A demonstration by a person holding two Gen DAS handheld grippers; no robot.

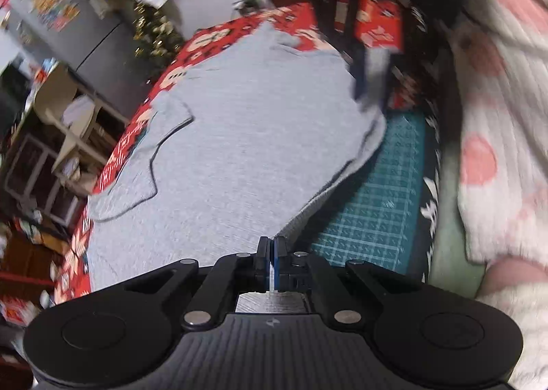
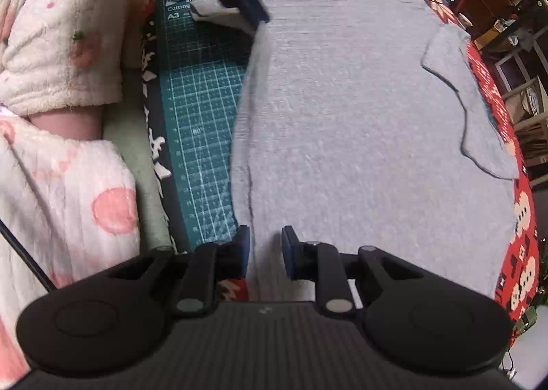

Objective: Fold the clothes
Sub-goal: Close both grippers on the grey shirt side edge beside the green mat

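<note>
A grey T-shirt lies spread flat on the table, one short sleeve at its far side. My left gripper is shut on the shirt's near edge, which rises off the mat to its fingers. The right wrist view shows that gripper at the top, pinching a grey corner. My right gripper points steeply down at the same edge further along. Its fingers stand a little apart, with flat grey cloth and a seam between them. In the left wrist view the right gripper is blurred.
A green cutting mat lies under the shirt's near edge, on a red patterned tablecloth. The person's fluffy white sleeves with pink spots border the mat. Shelves and clutter stand beyond the table.
</note>
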